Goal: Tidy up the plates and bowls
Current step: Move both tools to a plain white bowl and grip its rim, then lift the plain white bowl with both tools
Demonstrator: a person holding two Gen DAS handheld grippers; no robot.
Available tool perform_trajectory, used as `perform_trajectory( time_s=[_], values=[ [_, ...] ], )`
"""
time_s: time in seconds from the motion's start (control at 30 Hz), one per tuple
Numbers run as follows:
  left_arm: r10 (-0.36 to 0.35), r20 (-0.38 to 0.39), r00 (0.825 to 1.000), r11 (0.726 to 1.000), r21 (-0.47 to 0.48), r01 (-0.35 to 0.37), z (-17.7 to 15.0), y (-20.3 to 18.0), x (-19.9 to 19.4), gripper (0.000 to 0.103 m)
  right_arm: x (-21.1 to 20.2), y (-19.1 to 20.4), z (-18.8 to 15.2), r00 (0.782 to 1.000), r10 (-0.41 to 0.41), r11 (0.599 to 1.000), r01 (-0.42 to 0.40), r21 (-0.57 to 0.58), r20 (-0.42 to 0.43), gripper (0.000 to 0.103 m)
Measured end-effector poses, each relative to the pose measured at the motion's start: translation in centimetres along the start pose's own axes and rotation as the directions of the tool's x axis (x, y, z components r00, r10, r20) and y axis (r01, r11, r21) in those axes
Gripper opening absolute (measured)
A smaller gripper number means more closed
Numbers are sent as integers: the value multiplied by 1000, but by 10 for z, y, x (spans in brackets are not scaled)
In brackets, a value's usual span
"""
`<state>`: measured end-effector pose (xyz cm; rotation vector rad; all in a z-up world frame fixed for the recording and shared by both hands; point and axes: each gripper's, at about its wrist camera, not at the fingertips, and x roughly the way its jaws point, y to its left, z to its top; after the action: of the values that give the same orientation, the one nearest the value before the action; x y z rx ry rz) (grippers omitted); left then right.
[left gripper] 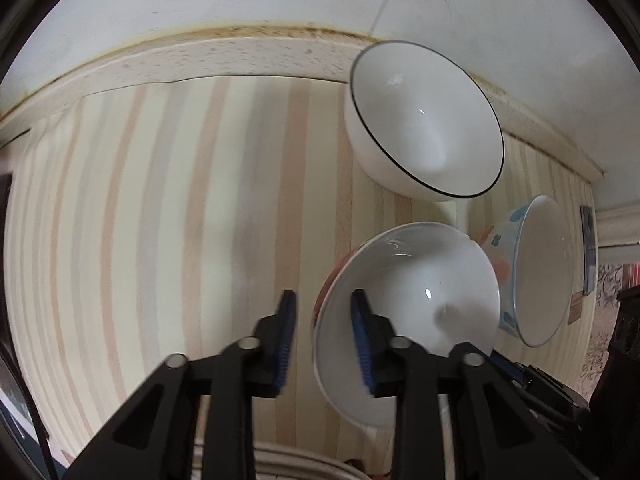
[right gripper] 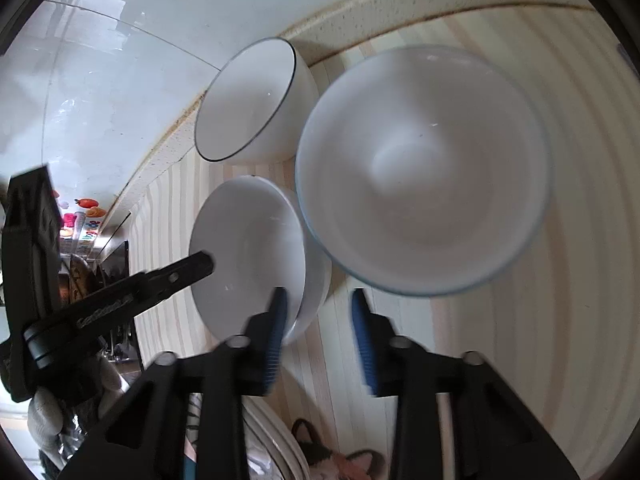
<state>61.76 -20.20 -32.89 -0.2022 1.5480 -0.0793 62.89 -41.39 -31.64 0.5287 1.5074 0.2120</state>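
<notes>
Three bowls stand on the striped table [left gripper: 160, 200]. The black-rimmed bowl [left gripper: 424, 120] is near the wall [left gripper: 240, 0]. The red-sided bowl [left gripper: 408, 292] is in front of it, and the flowered bowl [left gripper: 536, 268] is beside it. The left gripper [left gripper: 322, 344] is released, its fingers on both sides of the red-sided bowl's rim. The right gripper [right gripper: 320, 340] is released and holds nothing, just beside the same bowl.

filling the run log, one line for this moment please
left gripper: open astride red-outside bowl rim | right gripper: open, empty | black-rimmed bowl: untouched
</notes>
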Motion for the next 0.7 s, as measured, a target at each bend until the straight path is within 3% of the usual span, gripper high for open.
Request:
perform_trajectory(
  time_s=[0.07, 0.33, 0.7],
  values=[
    [14, 7, 1000, 1000, 27, -14, -2, -4, 0, 18, 8, 0, 1, 1000, 12, 1000, -12, -7, 9, 19],
    [21, 53, 998, 995, 92, -26, -30, -23, -23, 18, 10, 12, -11, 998, -36, 998, 38, -51, 46, 17],
    [-16, 78, 997, 986, 169, 2, -98, -48, -71, 18, -49, 7, -61, 996, -35, 997, 40, -63, 80, 17]
  ],
)
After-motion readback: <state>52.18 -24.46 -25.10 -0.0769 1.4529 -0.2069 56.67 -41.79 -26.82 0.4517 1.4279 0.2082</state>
